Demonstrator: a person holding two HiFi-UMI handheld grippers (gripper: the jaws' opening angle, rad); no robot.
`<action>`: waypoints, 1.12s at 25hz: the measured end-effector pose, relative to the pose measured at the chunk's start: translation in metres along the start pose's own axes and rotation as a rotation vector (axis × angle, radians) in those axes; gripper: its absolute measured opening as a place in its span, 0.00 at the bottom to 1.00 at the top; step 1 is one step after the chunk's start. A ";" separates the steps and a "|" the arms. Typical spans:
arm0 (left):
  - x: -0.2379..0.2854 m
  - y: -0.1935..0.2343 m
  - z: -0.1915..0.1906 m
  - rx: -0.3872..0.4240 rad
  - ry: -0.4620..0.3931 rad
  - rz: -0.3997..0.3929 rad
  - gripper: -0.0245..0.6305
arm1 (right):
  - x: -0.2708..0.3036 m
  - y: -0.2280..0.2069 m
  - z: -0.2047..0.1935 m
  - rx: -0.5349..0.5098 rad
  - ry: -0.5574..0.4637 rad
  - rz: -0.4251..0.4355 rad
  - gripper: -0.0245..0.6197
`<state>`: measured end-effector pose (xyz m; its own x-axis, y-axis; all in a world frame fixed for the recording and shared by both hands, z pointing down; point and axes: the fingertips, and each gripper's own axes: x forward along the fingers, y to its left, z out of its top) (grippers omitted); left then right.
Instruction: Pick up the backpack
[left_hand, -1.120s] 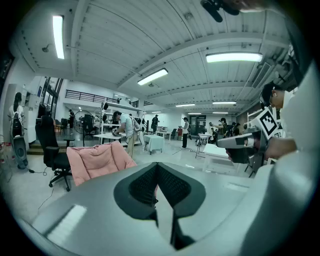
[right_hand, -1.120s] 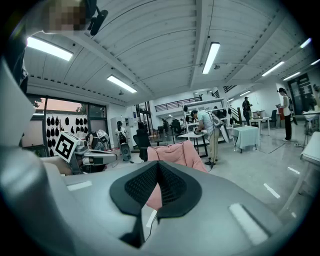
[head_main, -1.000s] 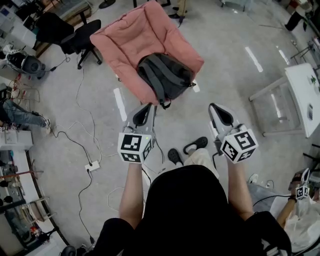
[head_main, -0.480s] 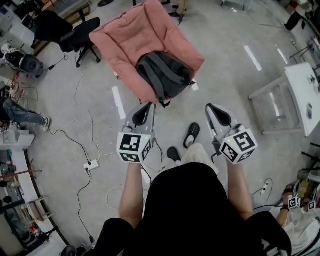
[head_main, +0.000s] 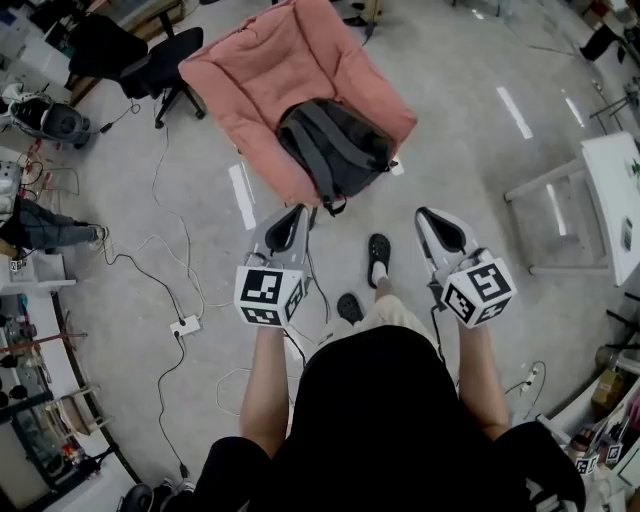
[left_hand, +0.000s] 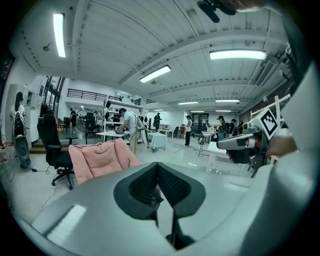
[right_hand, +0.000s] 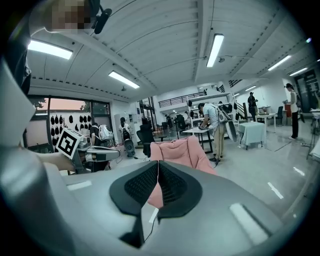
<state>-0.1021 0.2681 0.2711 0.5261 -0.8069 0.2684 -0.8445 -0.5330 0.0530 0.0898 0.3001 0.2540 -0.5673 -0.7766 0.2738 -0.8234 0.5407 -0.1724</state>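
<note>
Concrete floor (head_main: 470, 150) below: left claw (head_main: 299, 212) and right claw (head_main: 424, 213) both pressed shut, empty, short of the dark backpack (head_main: 338, 150) slumped on the pink chair (head_main: 262, 70), so I'd spread them before closing on a strap (head_main: 313, 165).

colour: we see a dark grey, near-black backpack (head_main: 335, 150) with two lighter grey shoulder straps
pose: we read it as lying flat, strap side up, with the straps running diagonally across it
place: on the seat of the pink cushioned chair (head_main: 260, 70), toward its front edge
state: resting on the cushion, not lifted
loose end: a dark strap loop (head_main: 330, 207) hangs over the seat's front edge
zips: we cannot tell
</note>
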 end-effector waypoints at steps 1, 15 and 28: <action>0.004 0.005 0.001 0.001 0.003 0.007 0.04 | 0.006 -0.003 0.001 -0.001 0.004 0.000 0.05; 0.078 0.049 0.027 0.010 0.040 0.049 0.11 | 0.088 -0.062 0.036 0.018 0.021 0.070 0.11; 0.150 0.062 0.044 0.001 0.086 0.108 0.26 | 0.145 -0.128 0.063 -0.001 0.053 0.158 0.28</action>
<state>-0.0713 0.1026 0.2720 0.4219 -0.8345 0.3544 -0.8954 -0.4450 0.0182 0.1120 0.0983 0.2564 -0.6882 -0.6636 0.2931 -0.7239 0.6550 -0.2168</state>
